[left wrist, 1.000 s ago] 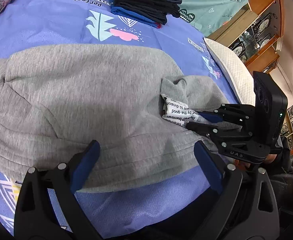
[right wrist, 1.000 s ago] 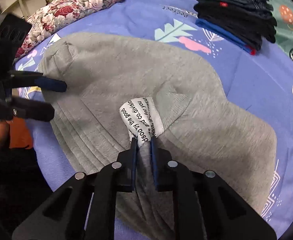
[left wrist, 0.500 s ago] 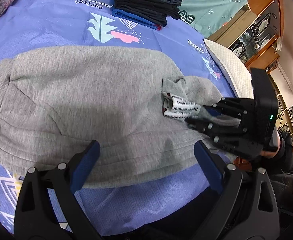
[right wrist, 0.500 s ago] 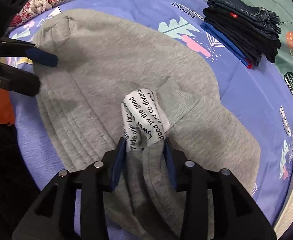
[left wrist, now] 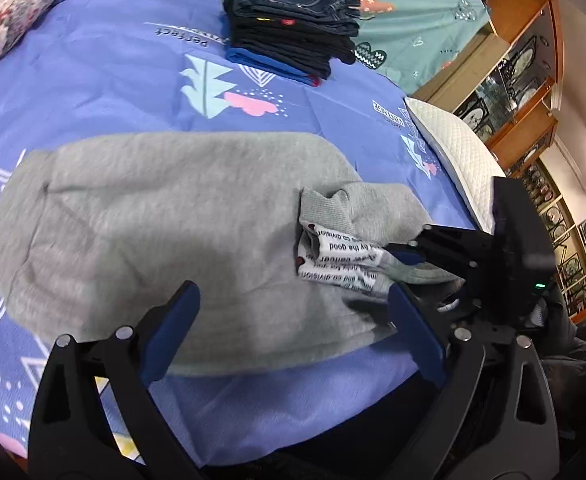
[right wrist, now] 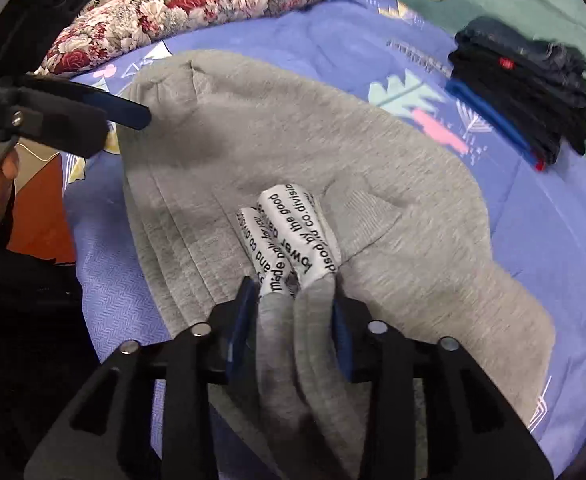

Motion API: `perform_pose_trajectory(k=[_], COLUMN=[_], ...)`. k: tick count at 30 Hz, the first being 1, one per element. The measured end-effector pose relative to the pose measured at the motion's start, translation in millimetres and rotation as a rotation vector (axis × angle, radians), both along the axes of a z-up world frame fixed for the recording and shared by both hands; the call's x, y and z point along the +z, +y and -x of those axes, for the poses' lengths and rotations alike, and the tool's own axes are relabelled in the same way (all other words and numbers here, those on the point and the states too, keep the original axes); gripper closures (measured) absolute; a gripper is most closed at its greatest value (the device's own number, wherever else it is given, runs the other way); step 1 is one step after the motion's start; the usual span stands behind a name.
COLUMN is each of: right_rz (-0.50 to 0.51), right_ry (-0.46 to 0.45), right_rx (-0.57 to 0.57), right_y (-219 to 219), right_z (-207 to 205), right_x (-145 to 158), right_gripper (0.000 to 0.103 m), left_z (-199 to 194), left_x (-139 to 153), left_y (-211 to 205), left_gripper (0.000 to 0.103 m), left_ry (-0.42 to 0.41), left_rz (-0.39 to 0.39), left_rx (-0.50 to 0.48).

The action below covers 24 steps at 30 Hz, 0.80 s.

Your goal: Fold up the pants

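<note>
Grey sweatpants (left wrist: 165, 232) lie folded into a broad pad near the front edge of the bed (left wrist: 105, 80), on its blue printed cover. Right gripper (right wrist: 289, 312) sits at the pad's near right corner, where the leg ends with their white lettered cuffs (right wrist: 293, 240) are bunched; its jaws have just been opening, the two grey cuffs lie between the blue pads, and whether the pads still press on the cloth cannot be told for sure, though a gap seems to show at the left pad. Left gripper (left wrist: 293, 332) hangs over the front edge of the pad with jaws spread wide and nothing between them. Stack of dark folded garments (left wrist: 293, 28) stands toward the far edge, well apart from the sweatpants; floral pillow (right wrist: 189, 4) lies at the far left corner and white pillow (left wrist: 453, 160) at the right edge. Step in hand, by judgement: release of the leg ends after laying them over the pad. Next move probably calls for drawing the right gripper clear without dragging the cuffs, then taking one end of the pad for another fold.
</note>
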State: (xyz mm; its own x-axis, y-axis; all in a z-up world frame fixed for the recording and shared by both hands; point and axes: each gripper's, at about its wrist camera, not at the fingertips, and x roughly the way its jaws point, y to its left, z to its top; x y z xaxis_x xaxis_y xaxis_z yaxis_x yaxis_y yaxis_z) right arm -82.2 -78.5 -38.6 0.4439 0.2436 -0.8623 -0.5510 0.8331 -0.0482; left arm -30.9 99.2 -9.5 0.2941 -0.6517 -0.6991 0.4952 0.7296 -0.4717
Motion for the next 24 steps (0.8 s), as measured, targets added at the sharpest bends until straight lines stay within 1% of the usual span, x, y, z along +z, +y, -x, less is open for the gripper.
perform_pose_trajectory(k=[1, 4, 5, 7, 9, 10, 11, 12, 13, 14, 15, 16, 17, 18, 19, 21, 22, 23, 24], right_rz=[-0.014, -0.086, -0.114, -0.135, -0.116, -0.109, -0.118, -0.135, -0.143, -0.128, -0.090, -0.078, -0.085, -0.086, -0.088, -0.105, -0.129, -0.163, -0.185], right_ry=[-0.001, -0.016, -0.016, -0.031, -0.060, -0.065, -0.050, -0.016, 0.048, 0.104, 0.176, 0.185, 0.166, 0.170, 0.153, 0.075, 0.040, 0.006, -0.010], right_rx=[-0.001, -0.022, -0.026, -0.050, -0.130, -0.185, -0.249, -0.290, -0.320, -0.324, -0.321, -0.318, -0.316, -0.317, -0.318, -0.328, -0.349, -0.379, -0.397], right_y=[-1, -18, -29, -53, -80, -96, -113, -125, -135, -137, -135, -132, -132, -133, -134, -138, -143, -148, -152], right_z=[3, 18, 26, 42, 48, 50, 47, 44, 39, 35, 32, 33, 34, 32, 30, 24, 18, 11, 3], right_x=[5, 29, 41, 58, 75, 78, 76, 70, 54, 38, 10, -1, 1, 7, 15, 37, 47, 54, 55], right_gripper=[0.050, 0.050, 0.050, 0.050, 0.050, 0.053, 0.064, 0.070, 0.075, 0.075, 0.075, 0.075, 0.075, 0.075, 0.075, 0.074, 0.071, 0.069, 0.068], left_z=[-4, -14, -17, -19, -21, -24, -28, -33, -38, -41, -41, -39, -37, -36, -35, -34, -34, -34, -33], left_x=[1, 3, 3, 0, -9, -18, -26, -33, -40, -44, -45, -44, -42, -42, -42, -42, -42, -42, -42], left_y=[-8, -38, -52, -73, -90, -95, -97, -96, -93, -90, -89, -88, -88, -87, -88, -87, -87, -86, -87], left_gripper=[0.007, 0.007, 0.007, 0.007, 0.007, 0.004, 0.003, 0.002, 0.002, 0.002, 0.002, 0.002, 0.002, 0.002, 0.002, 0.002, 0.002, 0.002, 0.002], left_ry=[-0.005, -0.035, -0.053, -0.078, -0.087, -0.070, -0.044, -0.010, 0.024, 0.053, 0.055, 0.050, 0.040, 0.038, 0.039, 0.041, 0.042, 0.044, 0.044], left_rz=[-0.010, -0.077, -0.118, -0.175, -0.233, -0.252, -0.258, -0.259, -0.248, -0.232, -0.229, -0.230, -0.242, -0.248, -0.250, -0.250, -0.247, -0.242, -0.237], left_rx=[-0.004, -0.008, -0.011, -0.032, -0.048, -0.055, -0.055, -0.044, -0.035, -0.034, -0.030, -0.028, -0.025, -0.023, -0.021, -0.018, -0.016, -0.012, -0.011])
